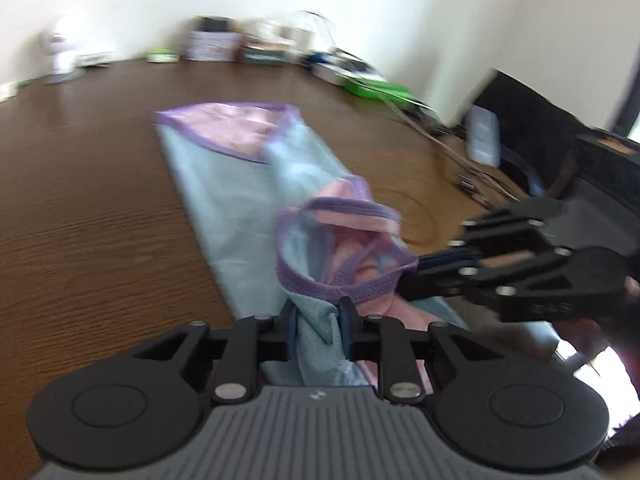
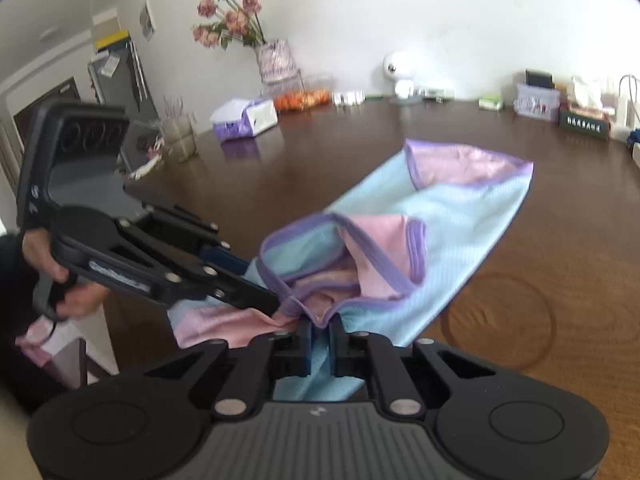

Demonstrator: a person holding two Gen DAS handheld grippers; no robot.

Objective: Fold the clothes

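- Left wrist view blurred throughout; clutter along the far edge of the surface (image 1: 80,208) too smeared to name, apart from a green flat thing (image 1: 376,88) far right of the left hand-held gripper (image 1: 318,322).
- Near end of the garment (image 1: 240,184) hidden under both gripper bodies; how far it hangs over the near edge not visible.
- Hand (image 2: 44,256) on the left hand-held gripper only partly seen in the right wrist view, cut by the picture's left edge.
- Writing: white characters on a dark green box (image 2: 586,122) far ahead and right of the right hand-held gripper (image 2: 320,338), too small to read; a small pale logo on each grey gripper body, not legible.
- Garment: light blue, pink lining, purple binding, lying flat on the brown surface, long axis running away from both grippers, far end with a pink-lined opening pointing toward the wall.
- Near end bunched and lifted into a purple-edged loop just ahead of the fingertips.
- Left hand-held gripper: narrowly parted, clamped on a fold of blue fabric.
- Right hand-held gripper: nearly closed, pinching the purple-edged fabric, blue cloth between the pads.
- Both grips close together on the same near end.
- Vase of pink flowers (image 2: 276,60) far ahead and left of the right one.
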